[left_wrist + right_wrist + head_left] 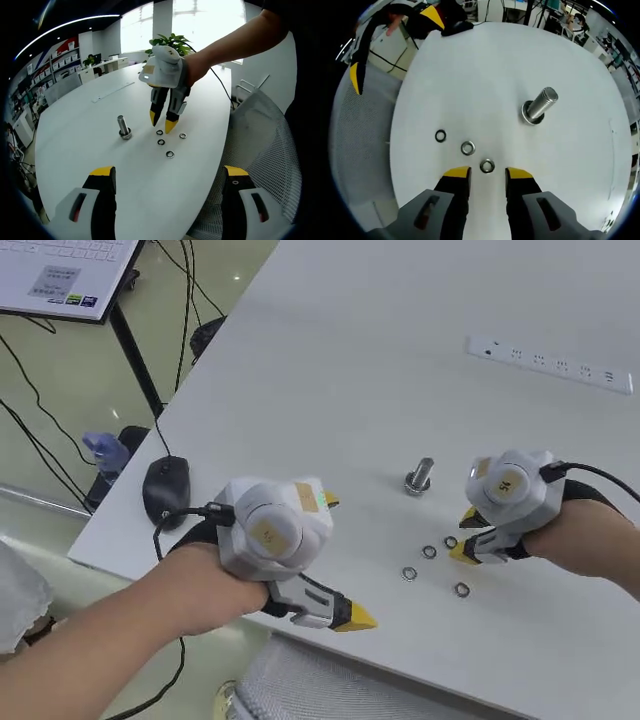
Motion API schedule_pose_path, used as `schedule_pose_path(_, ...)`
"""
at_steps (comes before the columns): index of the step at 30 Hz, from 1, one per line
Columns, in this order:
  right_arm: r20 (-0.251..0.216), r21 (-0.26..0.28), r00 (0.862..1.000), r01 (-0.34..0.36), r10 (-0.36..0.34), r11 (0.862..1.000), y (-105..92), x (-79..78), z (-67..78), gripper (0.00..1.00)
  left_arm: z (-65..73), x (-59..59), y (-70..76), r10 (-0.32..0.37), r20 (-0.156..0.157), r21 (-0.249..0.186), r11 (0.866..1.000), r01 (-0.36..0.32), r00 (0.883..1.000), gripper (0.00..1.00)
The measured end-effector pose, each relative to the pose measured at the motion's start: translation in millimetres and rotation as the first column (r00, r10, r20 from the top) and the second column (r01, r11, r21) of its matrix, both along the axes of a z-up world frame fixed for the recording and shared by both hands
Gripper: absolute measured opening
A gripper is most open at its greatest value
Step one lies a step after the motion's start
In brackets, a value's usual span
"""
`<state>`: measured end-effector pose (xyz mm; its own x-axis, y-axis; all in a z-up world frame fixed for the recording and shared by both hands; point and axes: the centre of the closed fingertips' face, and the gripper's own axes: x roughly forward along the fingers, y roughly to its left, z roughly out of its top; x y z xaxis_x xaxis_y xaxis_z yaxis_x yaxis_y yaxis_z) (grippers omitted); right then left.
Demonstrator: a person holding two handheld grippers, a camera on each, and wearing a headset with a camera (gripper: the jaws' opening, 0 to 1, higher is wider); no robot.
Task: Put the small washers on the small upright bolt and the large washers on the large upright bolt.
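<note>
Right gripper [488,173] parted over washer [487,165], seemingly not touching; bolt [538,106] near.

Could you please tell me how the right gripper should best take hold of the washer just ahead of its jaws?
Probably by its outer rim, from straight above: the washer lies flat on the table, a thin ring, so the right gripper would pinch opposite edges, one jaw on each side.
</note>
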<state>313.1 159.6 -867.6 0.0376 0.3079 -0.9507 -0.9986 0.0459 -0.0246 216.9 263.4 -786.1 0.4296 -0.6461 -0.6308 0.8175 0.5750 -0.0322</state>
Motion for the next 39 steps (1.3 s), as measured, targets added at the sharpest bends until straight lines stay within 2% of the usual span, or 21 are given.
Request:
schedule_pose_path(5, -0.002, -0.004, 1.000, -0.001, 0.001, 1.000, 1.1, 0.6, -0.3, 0.28, 0.3, 0.4, 0.9, 0.001, 0.000, -0.001, 1.000, -0.001, 1.000, 0.87)
schedule_pose_path(11, -0.007, -0.035, 1.000, -0.008, 0.008, 0.999, -1.9, 1.4, -5.5, 0.27, 0.8, 0.8, 1.5, -0.001, 0.005, -0.004, 1.000, 0.001, 1.000, 0.85)
schedule_pose_path(19, -0.016, -0.028, 1.000, -0.004, 0.003, 1.000, -1.4, -0.2, -5.9, 0.25, -0.1, 1.4, 0.7, 0.003, 0.000, -0.008, 1.000, -0.003, 1.000, 0.84)
schedule_pose_path(24, -0.013, -0.027, 1.000, -0.014, 0.014, 1.000, 0.8, -1.6, -6.1, 0.19, -0.7, 2.3, 0.2, 0.004, 0.001, -0.008, 1.000, -0.004, 1.000, 0.83)
schedule_pose_path(27, -0.009, -0.040, 1.000, -0.015, 0.015, 0.999, 0.8, -2.1, -6.1, 0.15, -1.4, 2.1, -0.3, 0.004, 0.000, -0.008, 1.000, -0.004, 1.000, 0.83)
schedule_pose_path(33, -0.007, -0.062, 1.000, -0.016, 0.016, 0.998, 0.7, -2.7, -6.2, 0.14, -2.1, 0.2, -0.1, 0.006, -0.004, -0.006, 1.000, -0.006, 1.000, 0.82)
schedule_pose_path(35, -0.011, -0.071, 1.000, 0.007, -0.008, 0.997, 0.5, -1.9, -6.5, 0.13, -2.3, -0.1, -0.1, 0.007, -0.005, -0.006, 1.000, -0.007, 1.000, 0.81)
schedule_pose_path(39, -0.011, -0.081, 1.000, 0.011, -0.011, 0.997, 0.3, -1.5, -6.9, 0.13, -2.1, -0.9, 0.3, 0.008, -0.006, -0.003, 1.000, -0.008, 1.000, 0.81)
